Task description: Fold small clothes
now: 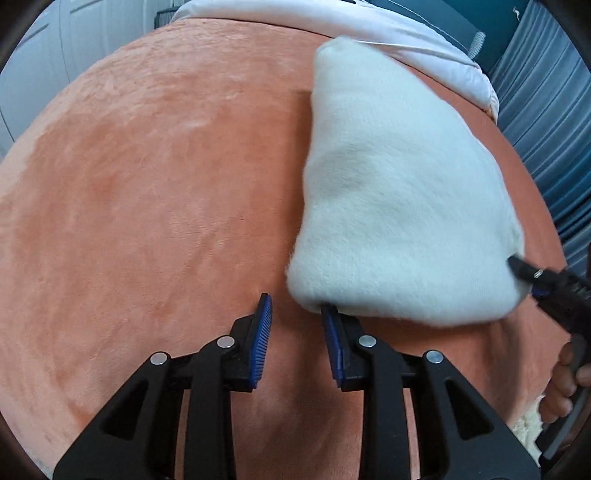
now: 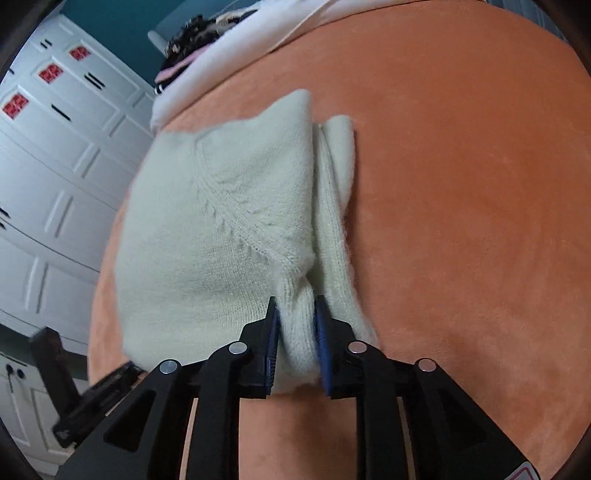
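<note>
A pale cream knit garment lies folded on the orange plush blanket. My left gripper stands open at the garment's near left corner. Its right finger tip touches the hem, and only blanket shows between the blue pads. In the right wrist view the garment shows a diagonal knit seam and a folded strip along its right side. My right gripper is shut on a bunched fold at the near edge. The right gripper also appears at the garment's right corner, with a hand behind it.
A white sheet bounds the far side of the orange blanket. Dark and pink clothes are heaped beyond it. White cabinet doors stand to the left and a blue curtain to the right. My left gripper is a blur.
</note>
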`<action>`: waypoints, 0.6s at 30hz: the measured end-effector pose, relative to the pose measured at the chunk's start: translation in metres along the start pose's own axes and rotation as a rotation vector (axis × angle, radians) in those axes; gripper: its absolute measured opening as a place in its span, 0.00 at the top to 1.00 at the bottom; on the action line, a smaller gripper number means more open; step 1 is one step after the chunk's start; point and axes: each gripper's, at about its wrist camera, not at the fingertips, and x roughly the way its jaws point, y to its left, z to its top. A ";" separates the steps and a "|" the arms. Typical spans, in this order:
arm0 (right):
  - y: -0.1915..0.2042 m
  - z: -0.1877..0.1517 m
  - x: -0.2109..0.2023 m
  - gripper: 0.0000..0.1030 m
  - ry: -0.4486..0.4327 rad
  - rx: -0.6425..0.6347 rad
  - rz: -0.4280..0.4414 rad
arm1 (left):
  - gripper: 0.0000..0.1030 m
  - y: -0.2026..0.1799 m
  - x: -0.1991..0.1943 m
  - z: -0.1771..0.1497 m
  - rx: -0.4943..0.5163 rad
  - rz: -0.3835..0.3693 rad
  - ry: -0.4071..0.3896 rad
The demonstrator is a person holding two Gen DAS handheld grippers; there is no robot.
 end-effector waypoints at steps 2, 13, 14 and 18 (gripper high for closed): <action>-0.002 0.000 -0.020 0.50 -0.058 0.013 -0.020 | 0.65 0.001 -0.020 -0.001 0.007 -0.028 -0.047; -0.034 0.031 0.045 0.28 0.051 0.151 0.090 | 0.09 -0.007 -0.006 0.047 -0.146 -0.137 -0.112; -0.027 0.038 0.048 0.38 0.047 0.126 0.066 | 0.17 -0.011 0.002 0.050 -0.154 -0.127 -0.089; 0.002 0.061 -0.003 0.77 -0.088 -0.053 0.123 | 0.24 -0.030 -0.006 0.064 -0.097 -0.144 -0.128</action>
